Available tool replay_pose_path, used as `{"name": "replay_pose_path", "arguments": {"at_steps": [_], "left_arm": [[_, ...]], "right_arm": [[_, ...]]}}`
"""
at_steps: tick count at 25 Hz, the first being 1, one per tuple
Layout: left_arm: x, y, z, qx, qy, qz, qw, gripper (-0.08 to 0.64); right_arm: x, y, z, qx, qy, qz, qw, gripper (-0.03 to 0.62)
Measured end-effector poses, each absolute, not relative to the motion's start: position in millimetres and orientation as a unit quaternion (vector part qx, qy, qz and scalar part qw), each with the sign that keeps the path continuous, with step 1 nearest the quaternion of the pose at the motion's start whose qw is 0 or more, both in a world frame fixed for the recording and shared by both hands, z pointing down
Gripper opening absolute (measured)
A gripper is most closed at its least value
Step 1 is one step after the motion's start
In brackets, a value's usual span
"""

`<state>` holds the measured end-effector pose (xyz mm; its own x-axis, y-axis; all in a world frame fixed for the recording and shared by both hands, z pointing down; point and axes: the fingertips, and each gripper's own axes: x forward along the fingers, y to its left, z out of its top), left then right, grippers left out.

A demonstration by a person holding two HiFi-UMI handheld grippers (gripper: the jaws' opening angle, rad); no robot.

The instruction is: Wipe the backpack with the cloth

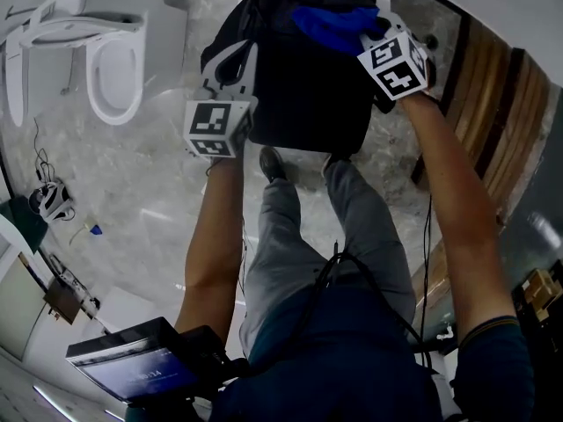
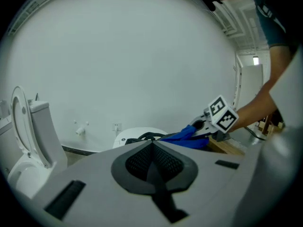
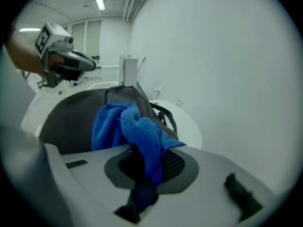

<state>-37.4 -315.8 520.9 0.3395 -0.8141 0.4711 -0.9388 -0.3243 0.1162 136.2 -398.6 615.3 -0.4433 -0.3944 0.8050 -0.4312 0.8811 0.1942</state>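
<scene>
One bathroom: marble floor [image 1: 149, 174], toilet [image 1: 106, 51] at upper left.
Right hand-held gripper [image 3: 147, 160] pinches cloth [image 1: 330, 25] atop backpack [image 1: 308, 86]; left hand-held gripper [image 2: 154, 162], clenched empty, at its left side.

one backpack [image 1: 308, 90], one blue cloth [image 1: 330, 23], two grippers [image 1: 230, 70] [image 1: 368, 35] and one white toilet [image 1: 114, 60].

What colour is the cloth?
Blue. The cloth shows best in the right gripper view.
</scene>
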Motion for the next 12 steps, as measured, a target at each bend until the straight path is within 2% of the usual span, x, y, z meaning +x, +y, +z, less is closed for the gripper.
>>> {"name": "replay_pose_path", "arguments": {"at_steps": [6, 12], "left_arm": [[-16.6, -292.7, 534.7, 0.8, -0.535, 0.179, 0.204, 0.003], [4.6, -262.6, 562.2, 0.8, -0.524, 0.184, 0.227, 0.003]], "right_arm": [[166.1, -304.6, 589.1, 0.306, -0.864, 0.062, 0.394, 0.055], [165.0, -223.6, 606.4, 0.284, -0.878, 0.082, 0.376, 0.054]]}}
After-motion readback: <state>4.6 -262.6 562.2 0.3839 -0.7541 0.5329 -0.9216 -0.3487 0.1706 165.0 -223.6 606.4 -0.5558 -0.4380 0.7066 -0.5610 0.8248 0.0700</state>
